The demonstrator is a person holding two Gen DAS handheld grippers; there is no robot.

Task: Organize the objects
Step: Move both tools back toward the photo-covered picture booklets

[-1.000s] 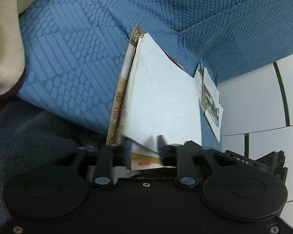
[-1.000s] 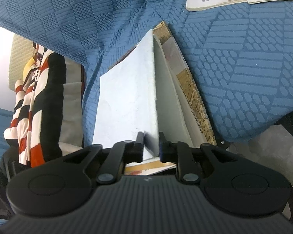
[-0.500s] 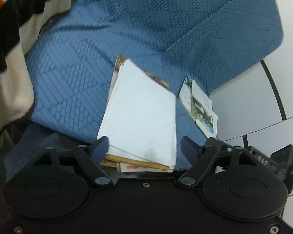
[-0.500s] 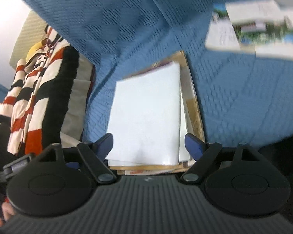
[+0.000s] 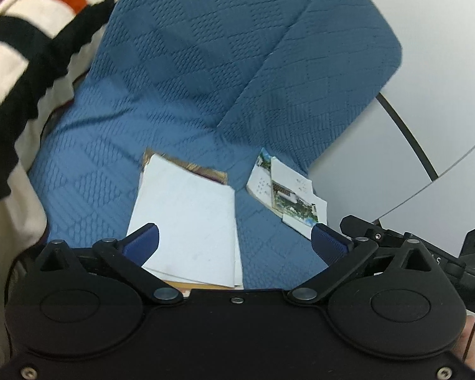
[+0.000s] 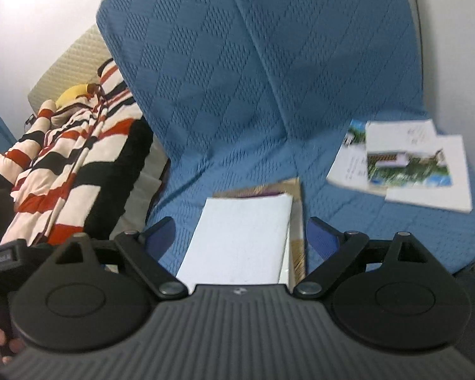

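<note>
A stack of books with a plain white cover on top (image 5: pixel 190 221) lies flat on the blue sofa seat (image 5: pixel 88 171); it also shows in the right wrist view (image 6: pixel 240 240). A second small pile of booklets with a photo cover (image 5: pixel 285 196) lies to its right, also seen in the right wrist view (image 6: pixel 402 164). My left gripper (image 5: pixel 234 243) is open and empty, raised above the near edge of the white stack. My right gripper (image 6: pixel 242 237) is open and empty above the same stack.
A red, black and cream striped blanket (image 6: pixel 69 158) lies on the left of the sofa, also in the left wrist view (image 5: pixel 25 41). The blue backrest (image 6: pixel 237 63) rises behind. A white tiled floor (image 5: pixel 427 145) lies to the right of the sofa.
Both grippers were shut on the white-topped stack, holding it tilted. They have opened and pulled back upward; the stack now lies flat on the seat.
</note>
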